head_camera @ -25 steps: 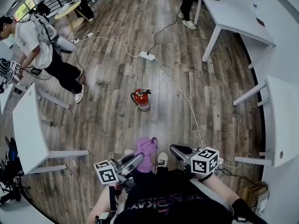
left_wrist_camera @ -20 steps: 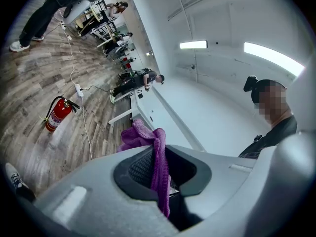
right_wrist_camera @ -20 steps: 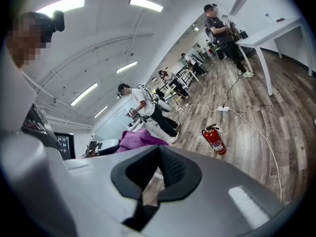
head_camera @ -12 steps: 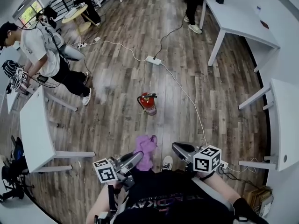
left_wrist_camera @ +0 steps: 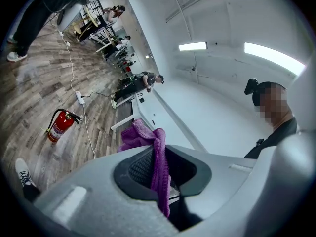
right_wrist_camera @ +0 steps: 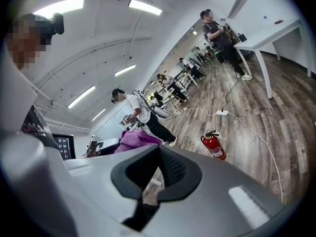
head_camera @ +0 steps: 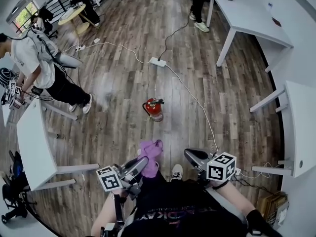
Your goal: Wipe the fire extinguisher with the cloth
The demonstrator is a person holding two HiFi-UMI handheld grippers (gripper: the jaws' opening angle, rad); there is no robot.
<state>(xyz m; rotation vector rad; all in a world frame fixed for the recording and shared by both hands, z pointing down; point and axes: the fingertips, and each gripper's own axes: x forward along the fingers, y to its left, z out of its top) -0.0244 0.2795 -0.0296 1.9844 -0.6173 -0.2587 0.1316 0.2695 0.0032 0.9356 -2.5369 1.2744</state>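
A red fire extinguisher (head_camera: 153, 108) stands upright on the wooden floor, ahead of both grippers and apart from them. It also shows in the left gripper view as the extinguisher (left_wrist_camera: 60, 125), and in the right gripper view as the extinguisher (right_wrist_camera: 213, 145). My left gripper (head_camera: 143, 163) is shut on a purple cloth (head_camera: 150, 149), which bunches up past the fingertips. The cloth (left_wrist_camera: 148, 137) hangs pinched between the jaws of the left gripper (left_wrist_camera: 160, 167). My right gripper (head_camera: 190, 154) is shut with nothing in it. From the right gripper (right_wrist_camera: 158, 174) the cloth (right_wrist_camera: 136, 139) shows to the left.
A white power strip (head_camera: 158, 61) lies beyond the extinguisher, its cable (head_camera: 197, 102) running across the floor to the right. White tables stand at the right (head_camera: 301, 127), far right (head_camera: 254, 16) and left (head_camera: 32, 142). A person (head_camera: 44, 58) stands at the left. My shoe (head_camera: 173, 172) is between the grippers.
Both grippers have edged slightly forward, the cloth still in the left one. The person at the left has stepped back toward the left edge.
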